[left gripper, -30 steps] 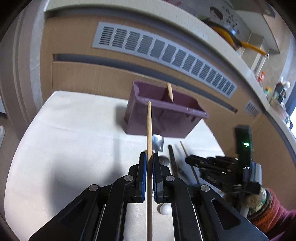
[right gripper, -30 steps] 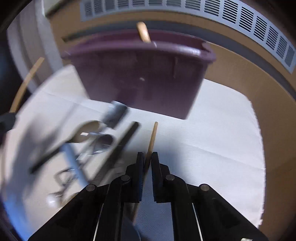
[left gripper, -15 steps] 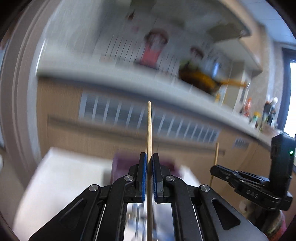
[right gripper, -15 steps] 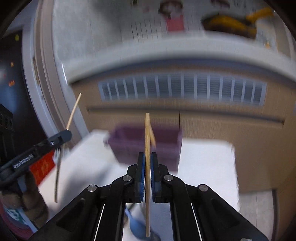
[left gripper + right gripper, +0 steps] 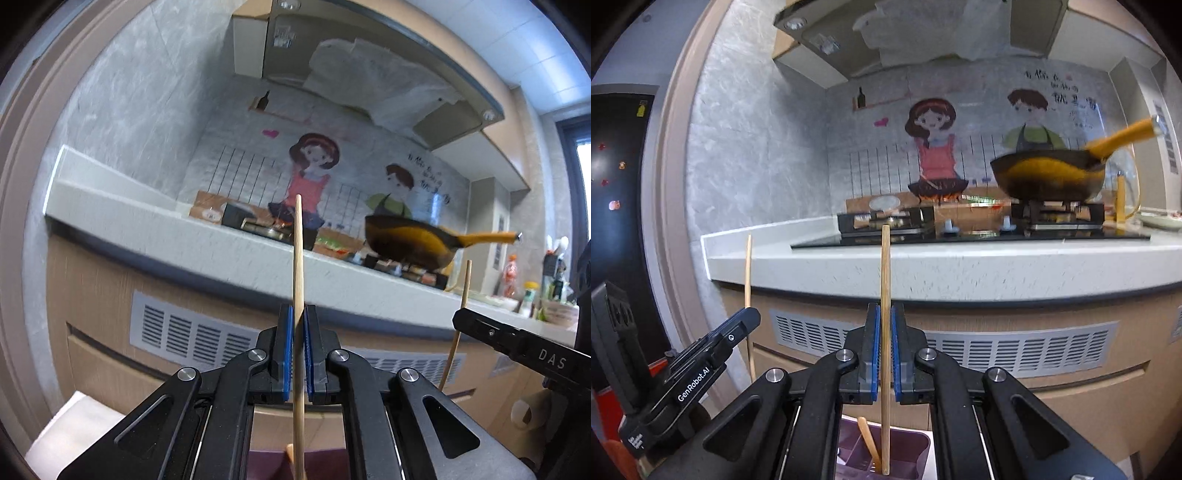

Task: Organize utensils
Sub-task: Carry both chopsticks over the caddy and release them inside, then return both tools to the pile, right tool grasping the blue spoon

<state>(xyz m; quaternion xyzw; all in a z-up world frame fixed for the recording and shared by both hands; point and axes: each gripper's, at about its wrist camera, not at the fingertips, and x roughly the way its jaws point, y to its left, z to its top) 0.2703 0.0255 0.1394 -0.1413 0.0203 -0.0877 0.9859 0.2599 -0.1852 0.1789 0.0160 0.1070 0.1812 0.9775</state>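
My left gripper (image 5: 298,352) is shut on a wooden chopstick (image 5: 297,258) that stands upright between its blue pads. My right gripper (image 5: 884,350) is shut on a second upright chopstick (image 5: 885,280). Each gripper shows in the other's view: the right one (image 5: 517,347) at the right edge, the left one (image 5: 713,347) at lower left. Below both sits the purple utensil holder (image 5: 916,450), with a wooden utensil (image 5: 868,443) standing in it. The lower end of the right chopstick hangs over the holder's open top.
A kitchen counter (image 5: 960,269) with a gas stove (image 5: 886,221) and a yellow pan (image 5: 1049,173) runs across ahead. Below it are wooden cabinet fronts with a vent grille (image 5: 1015,347). A corner of the white table (image 5: 74,424) shows at lower left.
Both grippers rose from the table with a chopstick each and tipped up from looking down at the holder to looking level at the counter. The holder dropped to the bottom edge.
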